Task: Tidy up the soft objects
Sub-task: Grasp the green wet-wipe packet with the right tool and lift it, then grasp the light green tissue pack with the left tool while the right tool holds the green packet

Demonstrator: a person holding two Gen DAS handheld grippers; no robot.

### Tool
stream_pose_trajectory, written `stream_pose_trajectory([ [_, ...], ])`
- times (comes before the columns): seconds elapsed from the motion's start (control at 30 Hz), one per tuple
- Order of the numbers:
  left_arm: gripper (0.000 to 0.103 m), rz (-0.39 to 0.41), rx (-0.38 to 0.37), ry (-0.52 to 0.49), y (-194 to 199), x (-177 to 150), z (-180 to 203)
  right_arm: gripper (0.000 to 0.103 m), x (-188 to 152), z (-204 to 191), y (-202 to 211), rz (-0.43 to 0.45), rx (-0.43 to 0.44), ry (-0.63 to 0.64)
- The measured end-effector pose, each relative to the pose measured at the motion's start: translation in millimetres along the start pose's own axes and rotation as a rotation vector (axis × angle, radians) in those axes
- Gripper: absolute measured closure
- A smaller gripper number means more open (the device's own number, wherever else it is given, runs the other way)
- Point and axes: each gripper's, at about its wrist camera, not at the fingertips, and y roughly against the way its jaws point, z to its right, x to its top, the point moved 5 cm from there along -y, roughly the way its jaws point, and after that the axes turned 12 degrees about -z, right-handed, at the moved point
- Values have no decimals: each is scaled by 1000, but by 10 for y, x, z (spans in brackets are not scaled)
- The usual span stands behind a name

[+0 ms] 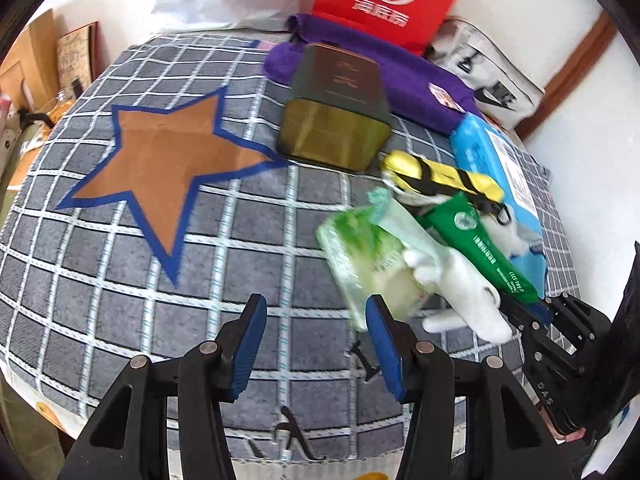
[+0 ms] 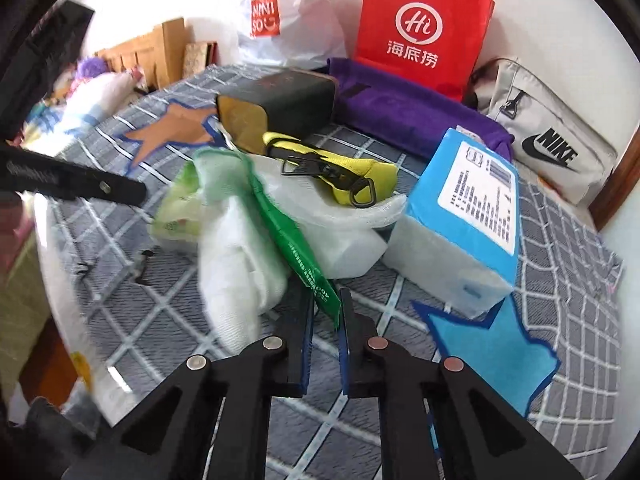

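Note:
A pile of soft items lies on the grey checked bedspread [image 1: 120,280]. My right gripper [image 2: 326,308] is shut on the lower corner of a green flat packet [image 2: 288,232]; the left wrist view shows that gripper [image 1: 532,316] pinching the green packet [image 1: 480,248] from the right. A white cloth item [image 2: 236,272] and a pale green tissue packet [image 2: 180,208] lie against it. My left gripper [image 1: 316,302] stands open just in front of the pale green packet [image 1: 360,256], with nothing between its fingers. A yellow strapped pouch [image 1: 440,176] lies behind.
A blue tissue pack [image 2: 468,216], a dark box [image 1: 336,108] and a purple towel [image 1: 400,72] lie further back, with a red paper bag [image 2: 424,28] and a grey Nike bag [image 2: 548,144] by the wall. A brown star [image 1: 168,168] and a blue arrow patch [image 2: 492,352] mark the bedspread.

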Motion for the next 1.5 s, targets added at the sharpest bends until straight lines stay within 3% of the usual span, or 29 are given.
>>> stream_pose_trajectory([
  [0.1,34,-6,-6,-27,-70,-35,145,93,-111,16,97,18,13,-22],
  [0.37,33,-7,74,-109,-329,-75,445,93,-542,148,433,47,27,-97],
  [0.53,28,45,135,-116,-384,18,518,96,-793,293,501,34,3,-140],
  [0.67,28,81,191,-124,-406,85,536,97,-971,443,441,-4,-22,-191],
  [0.8,48,100,203,-101,-337,59,415,97,-1019,536,364,-18,-23,-231],
  [1.03,48,86,156,-20,-189,-11,-26,96,-898,519,275,-16,-15,-231],
  [1.17,45,73,146,-54,-211,-10,-36,95,-860,500,212,-26,-26,-223],
  [1.37,38,92,155,-41,-253,71,7,85,-710,539,160,-22,-45,-249],
  [1.47,39,105,153,-38,-253,109,4,85,-620,544,120,-19,-61,-252],
  [1.5,49,109,161,-34,-243,112,-9,90,-605,548,104,-25,-64,-255],
])
